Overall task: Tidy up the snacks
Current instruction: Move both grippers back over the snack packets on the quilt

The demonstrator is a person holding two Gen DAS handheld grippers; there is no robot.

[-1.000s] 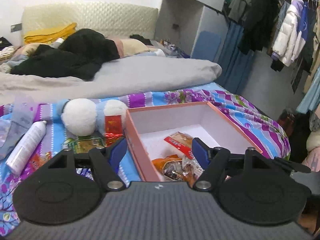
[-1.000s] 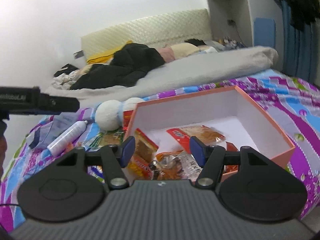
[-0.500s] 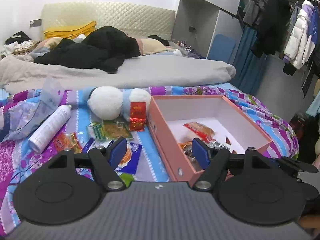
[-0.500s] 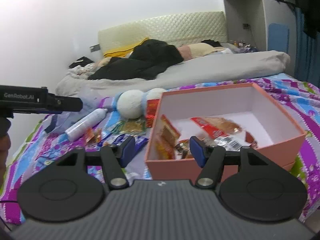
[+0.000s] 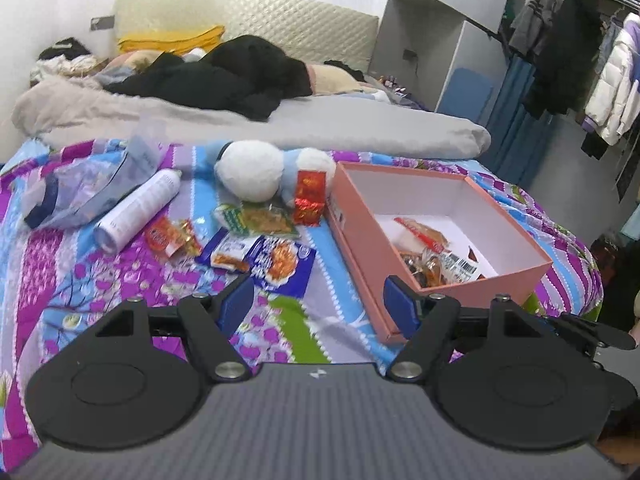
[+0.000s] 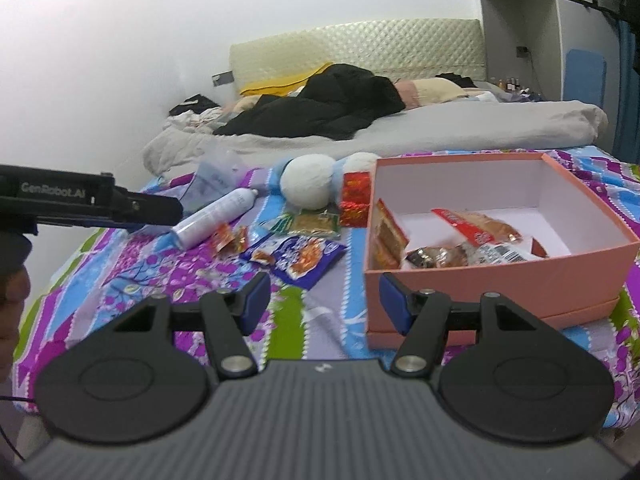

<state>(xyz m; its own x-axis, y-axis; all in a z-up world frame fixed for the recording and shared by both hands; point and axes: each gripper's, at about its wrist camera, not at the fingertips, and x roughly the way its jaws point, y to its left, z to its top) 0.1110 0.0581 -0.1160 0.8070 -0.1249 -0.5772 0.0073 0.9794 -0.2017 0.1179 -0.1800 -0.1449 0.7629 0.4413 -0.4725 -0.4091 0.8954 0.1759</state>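
Both my left gripper (image 5: 318,302) and right gripper (image 6: 320,300) hang spread and empty above the bed (image 5: 120,280). Loose snack packets (image 5: 280,262) lie left of the pink box (image 5: 520,266), which already holds several. Crinkly wrappers may slip as I pinch, and the spray can (image 5: 138,210) or plush toy (image 5: 250,174) nearby could get nudged.

Bedroom. White wall (image 6: 120,40); quilted cream headboard (image 5: 248,20). Bed (image 5: 360,128) with grey duvet, patterned sheet. Grey cabinet (image 5: 436,40) right; clothes rail (image 5: 592,60) with hanging coats.
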